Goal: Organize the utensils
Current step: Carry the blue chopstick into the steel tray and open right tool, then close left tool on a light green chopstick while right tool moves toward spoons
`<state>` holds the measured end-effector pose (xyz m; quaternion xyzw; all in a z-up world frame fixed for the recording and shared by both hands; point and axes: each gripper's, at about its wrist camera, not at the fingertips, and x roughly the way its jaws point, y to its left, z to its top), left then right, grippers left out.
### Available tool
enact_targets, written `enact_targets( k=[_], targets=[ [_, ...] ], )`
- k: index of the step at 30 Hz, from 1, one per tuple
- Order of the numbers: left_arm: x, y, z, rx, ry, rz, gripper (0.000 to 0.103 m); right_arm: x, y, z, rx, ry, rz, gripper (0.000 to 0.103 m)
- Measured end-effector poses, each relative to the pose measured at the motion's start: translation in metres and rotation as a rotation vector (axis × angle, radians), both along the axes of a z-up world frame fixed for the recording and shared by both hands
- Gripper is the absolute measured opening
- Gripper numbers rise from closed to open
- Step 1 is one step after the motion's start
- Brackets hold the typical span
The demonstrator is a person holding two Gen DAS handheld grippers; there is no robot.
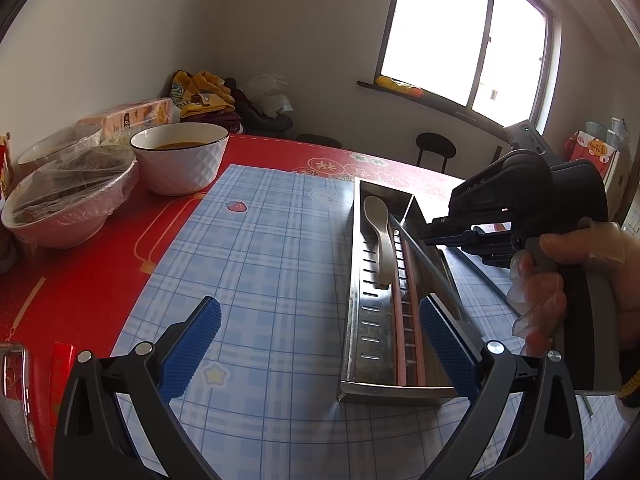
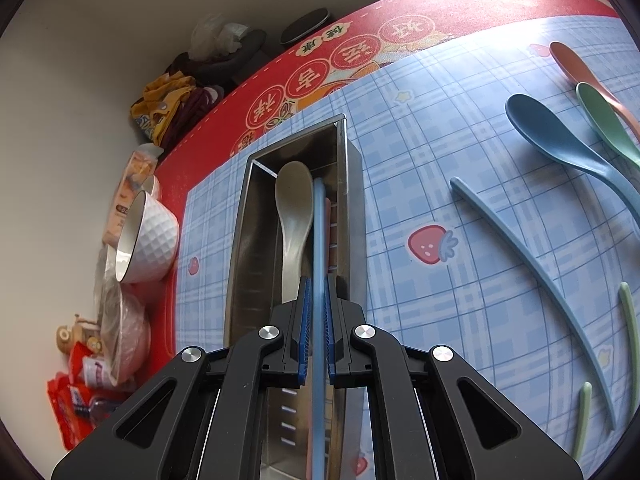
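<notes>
A long steel utensil box [image 1: 362, 292] lies on the blue plaid mat; it also shows in the right wrist view [image 2: 244, 240]. Inside it lie a beige spoon [image 2: 293, 216] and pink chopsticks [image 1: 400, 320]. My right gripper [image 2: 316, 320] is shut on a blue chopstick [image 2: 319, 232] and holds it lengthwise over the box. My left gripper [image 1: 320, 344] is open and empty, low over the mat beside the box's near end. On the mat to the right lie a blue spoon [image 2: 560, 140], a green spoon [image 2: 608, 120], an orange spoon [image 2: 580, 68], a second blue chopstick [image 2: 532, 264] and green chopsticks [image 2: 630, 320].
A white bowl [image 1: 180, 160] with brown liquid and two wrap-covered bowls [image 1: 68, 208] stand at the table's left on the red cloth [image 1: 80, 280]. Snack packets [image 2: 76, 392] lie nearby. Clothes [image 1: 204, 96] are piled in the corner. A stool [image 1: 436, 148] stands beyond the table.
</notes>
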<state>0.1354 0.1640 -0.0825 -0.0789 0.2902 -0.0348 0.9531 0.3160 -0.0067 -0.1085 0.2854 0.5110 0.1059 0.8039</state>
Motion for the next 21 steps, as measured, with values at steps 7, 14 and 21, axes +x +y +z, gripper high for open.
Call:
enact_targets(
  k=[7,14,21],
  targets=[
    [0.001,0.006,-0.002,-0.029,0.008,0.01,0.097,-0.007,0.001,0.011,-0.017,-0.06,0.051,0.008],
    [0.0,0.004,-0.001,-0.022,-0.002,0.012,0.097,-0.031,-0.017,0.04,-0.158,-0.267,0.155,0.008],
    [0.0,0.004,0.0,-0.018,-0.008,0.022,0.097,-0.071,-0.069,0.043,-0.254,-0.42,0.227,0.037]
  ],
)
